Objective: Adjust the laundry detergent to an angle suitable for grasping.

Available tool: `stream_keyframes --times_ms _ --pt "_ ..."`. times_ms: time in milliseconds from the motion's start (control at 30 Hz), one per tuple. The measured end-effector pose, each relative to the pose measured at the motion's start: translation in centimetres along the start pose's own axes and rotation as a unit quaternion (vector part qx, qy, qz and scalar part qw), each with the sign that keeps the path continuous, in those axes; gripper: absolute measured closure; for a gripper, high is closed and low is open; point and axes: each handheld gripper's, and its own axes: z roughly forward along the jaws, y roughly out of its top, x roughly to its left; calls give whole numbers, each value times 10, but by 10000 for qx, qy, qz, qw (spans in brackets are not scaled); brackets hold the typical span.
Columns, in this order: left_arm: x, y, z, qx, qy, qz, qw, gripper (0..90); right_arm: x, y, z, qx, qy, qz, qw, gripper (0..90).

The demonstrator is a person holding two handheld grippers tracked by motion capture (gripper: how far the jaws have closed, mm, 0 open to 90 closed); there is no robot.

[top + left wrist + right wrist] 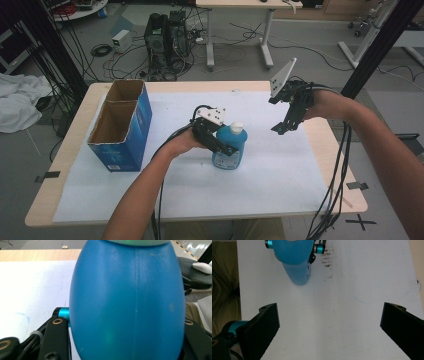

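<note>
A blue plastic bottle [231,146] with a white cap stands upright on the white sheet near the table's middle. My left gripper [224,145] is shut on its body, one jaw on each side, and the bottle [127,302] looms close between those jaws in the left gripper view. Up and to the right, my right gripper [281,128] hangs open above the sheet, apart from the bottle. In the right gripper view its jaws stand wide apart with nothing between them [329,327], and the bottle [294,262] shows farther off at the top.
An open blue cardboard box [121,125] with two compartments stands at the table's left. The white sheet [270,185] covers most of the wooden table [65,150]. Cables trail off the front edge at the right. Computer towers and a desk stand on the floor behind.
</note>
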Motion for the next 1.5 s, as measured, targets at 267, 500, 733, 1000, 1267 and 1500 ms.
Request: stream_keyframes --times_ms 267,500,733,1000,1267,1500 --pt "-1 -5 -1 -69 -40 -36 10000 430 0 -2 1 -13 6 32 10000 12" --pt "-2 -10 -2 -127 20 -229 9997 403 2 -1 1 -49 -1 2 10000 12" --pt "-4 -14 -3 -180 11 -567 9982 303 3 0 0 -41 -9 2 10000 12" --pt "-6 -13 -4 -266 43 -623 9977 303 4 1 1 -51 -15 -16 10000 12" --pt "-7 -11 -6 -218 131 -632 9977 208 4 -1 0 -67 -40 -23 10000 12" --pt "-12 -10 -6 -263 28 -745 9969 208 5 -1 -1 -55 -55 2 10000 12"
